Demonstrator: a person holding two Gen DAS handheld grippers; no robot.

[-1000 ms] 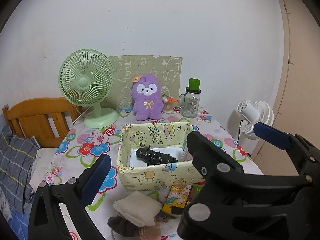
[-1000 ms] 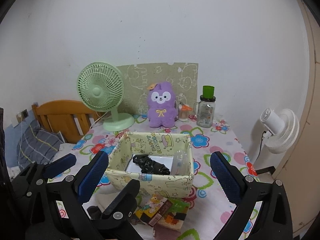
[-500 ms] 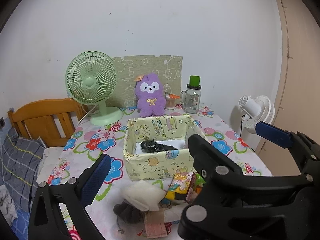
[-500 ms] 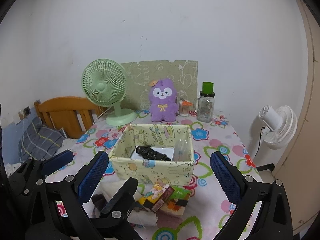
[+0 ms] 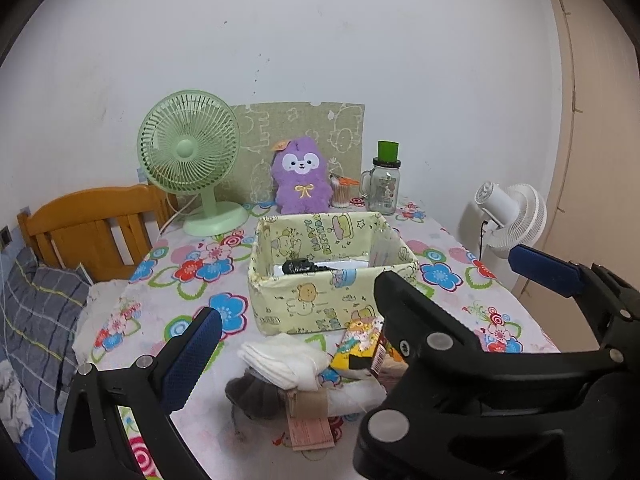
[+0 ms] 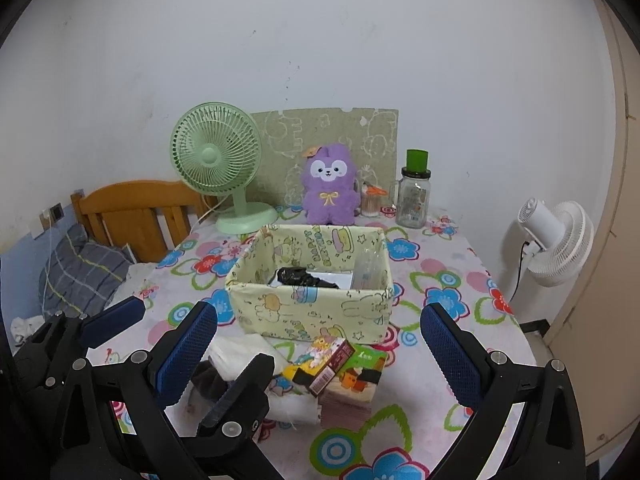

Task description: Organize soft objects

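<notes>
White wall [image 5: 360, 40] fills the back of the room, with a beige door [image 5: 600, 120] at the right edge. Below it stands my table, spread with a flowered cloth [image 5: 192, 264]. Along the far edge sit a green fan [image 5: 188, 152], a pale green board [image 5: 304, 132] leaning on the wall, a purple plush [image 5: 302, 178] in front of it, and a jar [image 5: 385, 188] with a green cap. A white fan [image 5: 516, 216] stands off the table to the right, a wooden chair [image 5: 92, 228] to the left, and a grey plaid pillow [image 5: 36, 320] lower left.

Mid-table sits a yellow fabric box [image 5: 320, 300]; a black item [image 5: 298, 267] lies inside on something white. Just in front of the box is a pile: a folded white cloth [image 5: 280, 360] resting on a dark grey sock [image 5: 252, 396], snack packs [image 6: 340, 364] to its right, and a pink packet [image 5: 310, 432] nearest me.

My left claw [image 5: 360, 304] hangs above the pile, spread wide and holding nothing. My right claw [image 6: 320, 340] hangs spread wide too, with nothing between its blue pads [image 6: 448, 352]. Both are clear of the soft things.
</notes>
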